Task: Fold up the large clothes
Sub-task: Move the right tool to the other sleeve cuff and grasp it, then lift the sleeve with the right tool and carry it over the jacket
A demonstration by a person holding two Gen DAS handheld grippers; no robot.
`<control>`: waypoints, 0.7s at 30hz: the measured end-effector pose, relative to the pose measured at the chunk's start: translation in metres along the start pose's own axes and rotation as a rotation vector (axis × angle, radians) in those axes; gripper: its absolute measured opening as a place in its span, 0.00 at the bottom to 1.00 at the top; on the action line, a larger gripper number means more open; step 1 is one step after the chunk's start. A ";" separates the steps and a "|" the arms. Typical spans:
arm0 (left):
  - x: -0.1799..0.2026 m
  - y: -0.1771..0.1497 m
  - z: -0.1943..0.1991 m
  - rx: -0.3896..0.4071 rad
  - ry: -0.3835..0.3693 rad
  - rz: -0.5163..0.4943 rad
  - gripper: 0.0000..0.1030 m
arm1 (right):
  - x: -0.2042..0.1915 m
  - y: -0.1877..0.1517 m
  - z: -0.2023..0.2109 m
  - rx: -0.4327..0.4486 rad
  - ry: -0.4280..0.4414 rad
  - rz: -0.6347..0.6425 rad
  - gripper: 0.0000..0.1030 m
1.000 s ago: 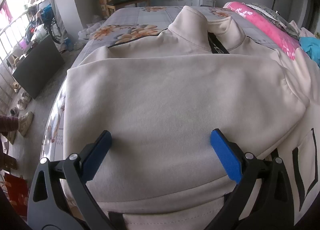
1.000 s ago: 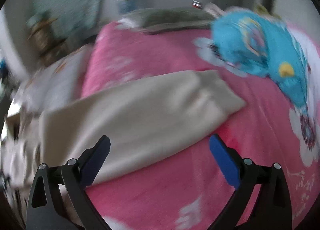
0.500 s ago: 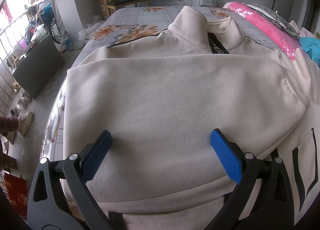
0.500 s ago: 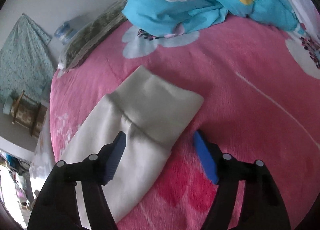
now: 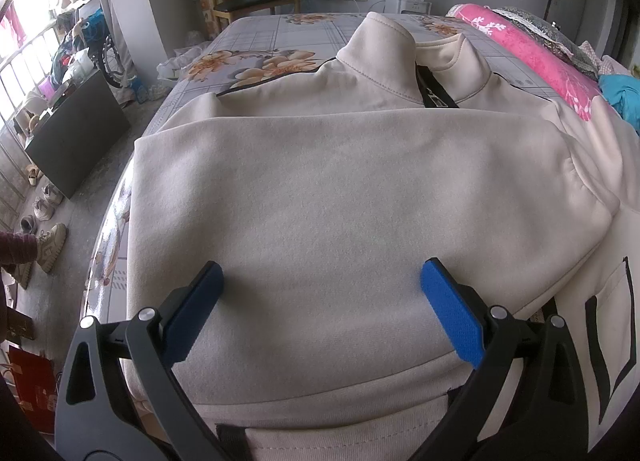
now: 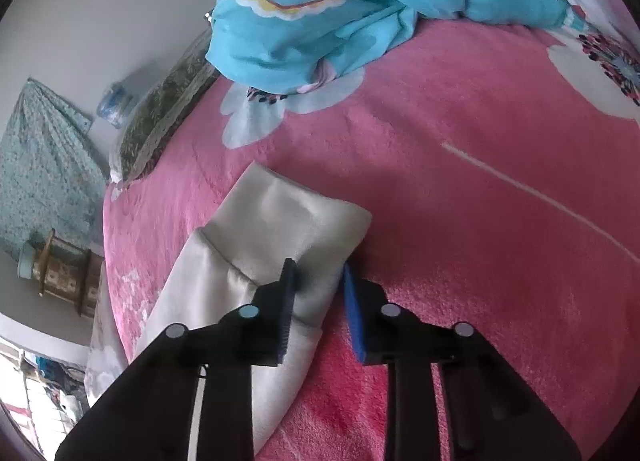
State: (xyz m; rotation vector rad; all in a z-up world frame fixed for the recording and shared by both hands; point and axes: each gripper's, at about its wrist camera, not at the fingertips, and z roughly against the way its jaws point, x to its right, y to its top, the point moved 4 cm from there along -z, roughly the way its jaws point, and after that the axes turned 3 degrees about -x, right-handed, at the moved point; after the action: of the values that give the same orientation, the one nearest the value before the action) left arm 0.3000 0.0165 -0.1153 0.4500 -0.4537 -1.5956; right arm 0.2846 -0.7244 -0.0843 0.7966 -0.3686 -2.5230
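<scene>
A large cream sweatshirt (image 5: 340,189) lies spread on the bed, collar at the far end, one sleeve folded across its body. My left gripper (image 5: 320,309) is open, just above the lower part of the sweatshirt, holding nothing. In the right wrist view the other sleeve's cuff (image 6: 288,221) lies on a pink blanket (image 6: 460,197). My right gripper (image 6: 318,297) has its jaws narrowed around the cuff's near edge; a small gap still shows between the fabric and the blue pad (image 6: 354,313).
A turquoise patterned quilt (image 6: 360,1) is bunched on the pink blanket beyond the cuff. A grey floral bedsheet (image 5: 272,45) covers the bed under the sweatshirt. The bed's left edge drops to a floor with shoes (image 5: 46,245). A chair (image 5: 256,1) stands beyond the bed.
My right gripper swung down onto the sleeve cuff and its jaws closed in from wide open to a narrow gap around the cuff. The left gripper has not moved.
</scene>
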 end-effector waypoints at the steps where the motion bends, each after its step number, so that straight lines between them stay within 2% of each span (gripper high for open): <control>1: 0.000 0.000 0.000 0.000 0.000 0.000 0.94 | -0.001 0.000 0.002 0.007 -0.002 0.003 0.14; 4: 0.000 0.000 0.000 0.001 0.000 0.001 0.94 | -0.005 -0.001 0.009 0.035 0.007 0.009 0.10; 11: 0.000 0.000 0.000 0.000 0.000 0.000 0.94 | -0.016 -0.003 0.028 0.086 0.025 0.033 0.08; 21: 0.000 0.000 0.000 0.000 0.000 0.000 0.94 | -0.062 -0.015 0.076 0.168 0.150 0.129 0.08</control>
State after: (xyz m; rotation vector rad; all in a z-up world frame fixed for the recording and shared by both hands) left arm 0.2998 0.0167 -0.1157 0.4501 -0.4541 -1.5961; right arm 0.2788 -0.6720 0.0001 0.9858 -0.5672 -2.3186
